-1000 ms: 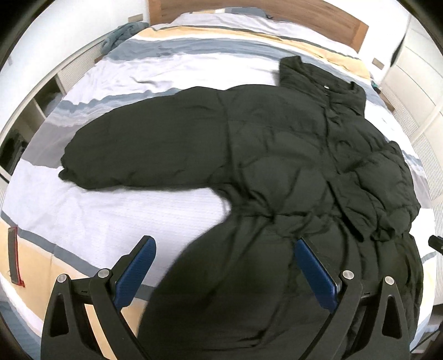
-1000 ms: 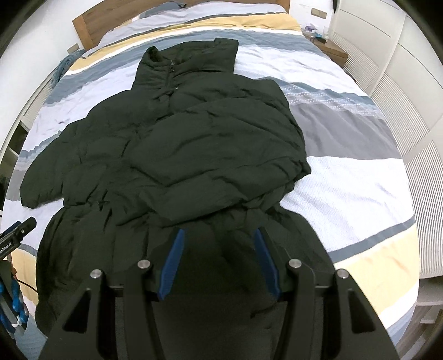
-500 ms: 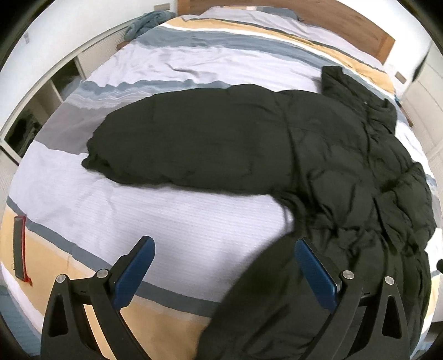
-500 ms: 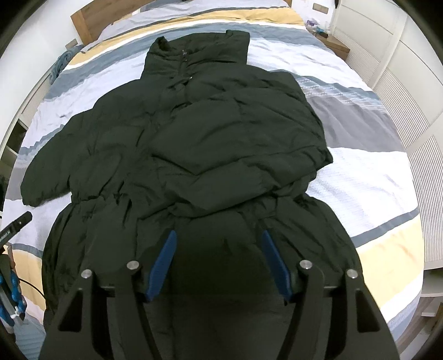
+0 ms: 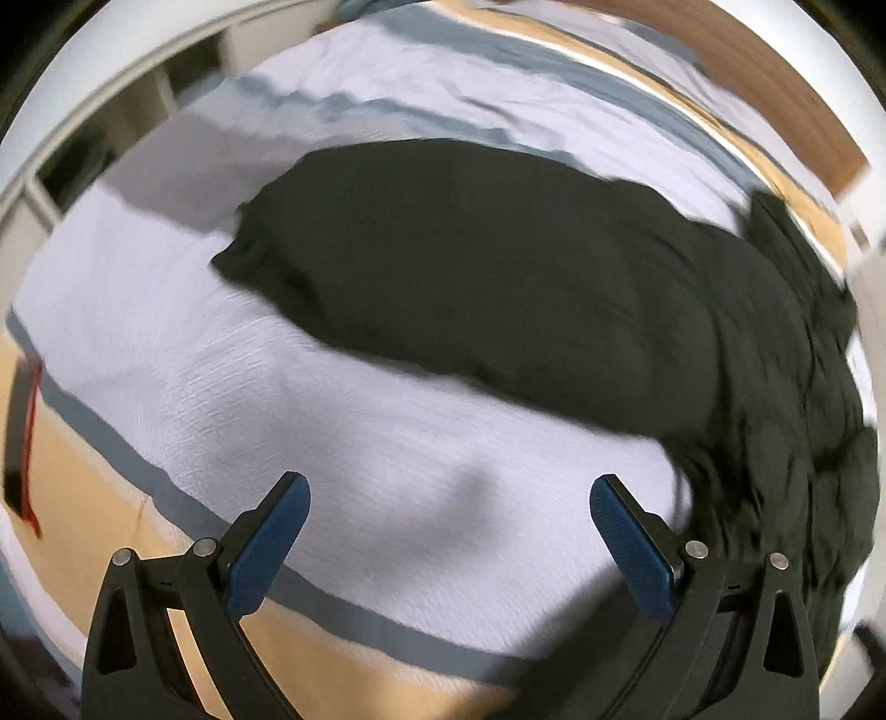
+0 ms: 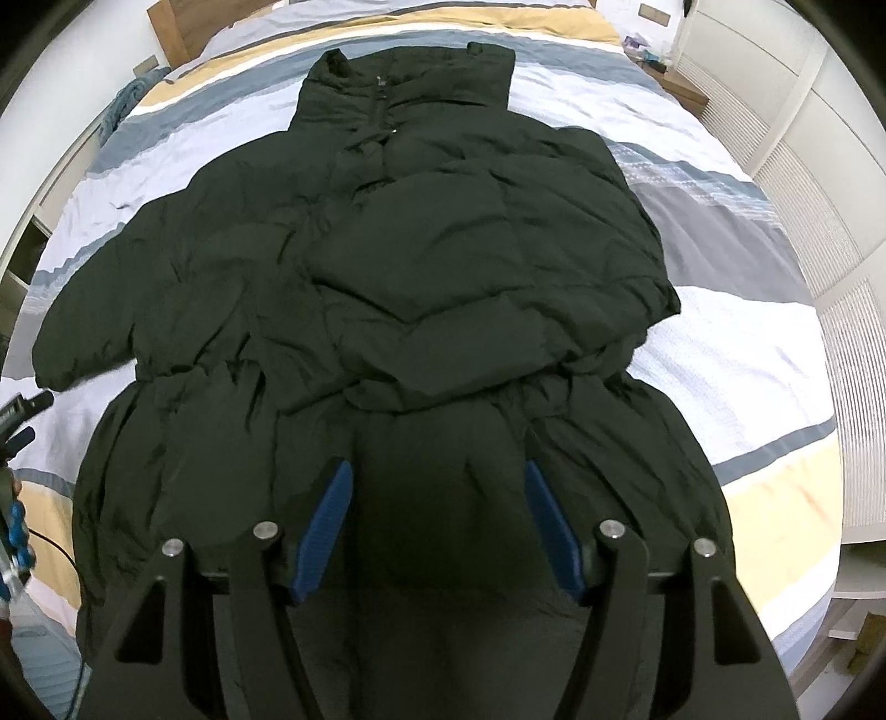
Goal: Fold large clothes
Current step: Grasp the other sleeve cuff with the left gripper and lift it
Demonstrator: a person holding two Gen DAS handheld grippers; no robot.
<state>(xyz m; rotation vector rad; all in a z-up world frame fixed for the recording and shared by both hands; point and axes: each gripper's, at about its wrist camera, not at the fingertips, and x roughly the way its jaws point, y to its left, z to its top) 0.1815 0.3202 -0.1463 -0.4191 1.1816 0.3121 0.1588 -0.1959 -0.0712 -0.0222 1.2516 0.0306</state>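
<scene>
Coat [image 6: 421, 288] on bed [image 6: 742, 354], one sleeve [image 5: 443, 260] apparently outstretched

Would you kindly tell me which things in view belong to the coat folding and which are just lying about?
Part of the job:
- black puffer coat
- its spread sleeve
- left tongs, open over bare bedding
- right tongs, open over the coat's skirt

Just lying about:
- striped bedspread
- blue cloth by the headboard

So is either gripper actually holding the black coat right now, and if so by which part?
Nothing is held. The left gripper stands open over bare bedspread, and the right gripper stands open above the coat's lower part.
</scene>
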